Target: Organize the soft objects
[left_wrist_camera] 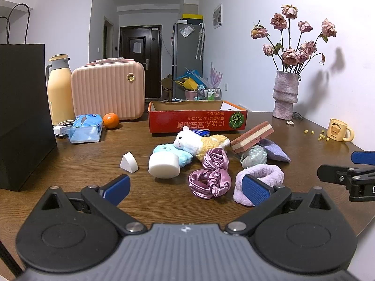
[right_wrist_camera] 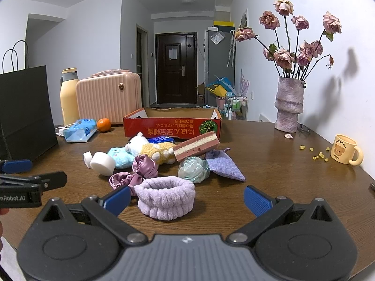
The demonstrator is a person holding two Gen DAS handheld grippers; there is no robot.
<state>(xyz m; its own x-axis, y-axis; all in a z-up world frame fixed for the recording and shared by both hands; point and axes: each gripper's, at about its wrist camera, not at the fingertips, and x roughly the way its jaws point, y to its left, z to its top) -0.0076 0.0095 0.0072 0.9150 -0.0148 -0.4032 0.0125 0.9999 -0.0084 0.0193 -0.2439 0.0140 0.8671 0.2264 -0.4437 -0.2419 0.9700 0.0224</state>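
The right gripper (right_wrist_camera: 187, 201) hovers low over the table's near edge with its blue pads spread wide and nothing between them; the lilac headband (right_wrist_camera: 165, 197) lies on the table (right_wrist_camera: 269, 164) just ahead, in line with the gap. The left gripper (left_wrist_camera: 185, 187) is equally spread and empty, facing the satin scrunchies (left_wrist_camera: 209, 175).

The headband looks light, plush and easily squashed, so pinching through one side of its ring would probably hold best. The satin likely slips.

Beyond lie the white foam puck (right_wrist_camera: 102, 163), the plush toy (right_wrist_camera: 150, 148), the layered sponge (right_wrist_camera: 196, 145), the mesh puff (right_wrist_camera: 193, 169) and the purple pouch (right_wrist_camera: 223, 165), all heaped near the table's middle before the red box (right_wrist_camera: 172, 123), which bears upside-down East Asian print and a pumpkin picture. The mug (right_wrist_camera: 344, 149) near the right edge reads "Butterbear".
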